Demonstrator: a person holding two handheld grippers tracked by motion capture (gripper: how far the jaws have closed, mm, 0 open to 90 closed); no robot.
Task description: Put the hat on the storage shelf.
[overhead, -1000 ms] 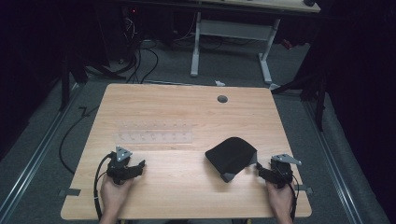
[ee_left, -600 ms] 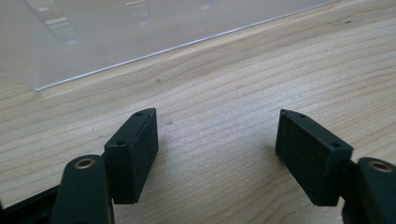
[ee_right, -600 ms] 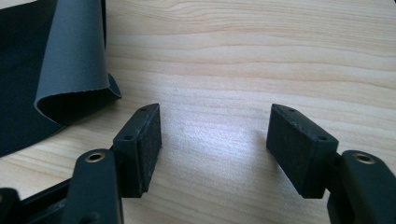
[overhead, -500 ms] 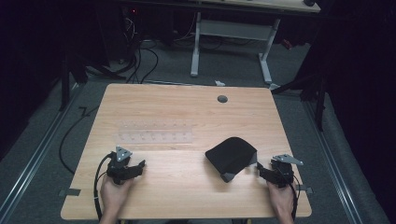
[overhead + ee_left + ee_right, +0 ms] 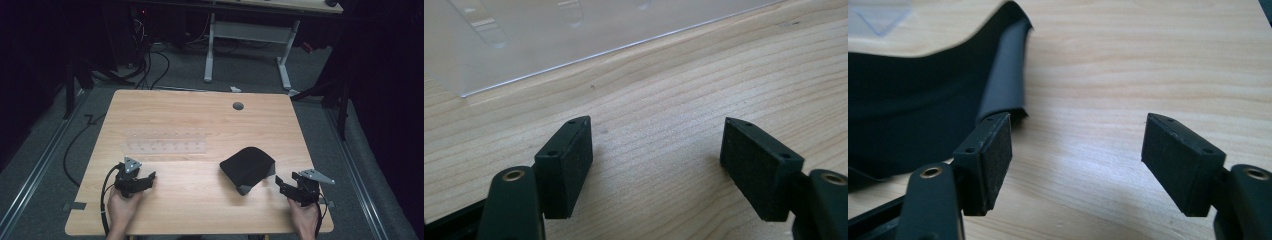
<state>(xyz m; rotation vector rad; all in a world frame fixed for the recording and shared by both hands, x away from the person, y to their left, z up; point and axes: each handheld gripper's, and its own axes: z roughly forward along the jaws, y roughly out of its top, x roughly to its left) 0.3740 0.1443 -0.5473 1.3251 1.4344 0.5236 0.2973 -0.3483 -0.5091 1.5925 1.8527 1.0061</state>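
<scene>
Cloth (image 5: 248, 166) lies folded on the surface (image 5: 200, 115), right of centre, near the front. Right gripper (image 5: 285, 183) just beside its edge, jaws just opened wide, nothing between them. Left gripper (image 5: 146, 179) open too, empty, near a clear tray (image 5: 165, 146).

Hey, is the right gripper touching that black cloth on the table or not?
Cannot tell. In the right gripper view the right gripper stands open on bare wood, but one pad overlaps the edge of the black cloth, with no gap or contact plainly visible.
</scene>
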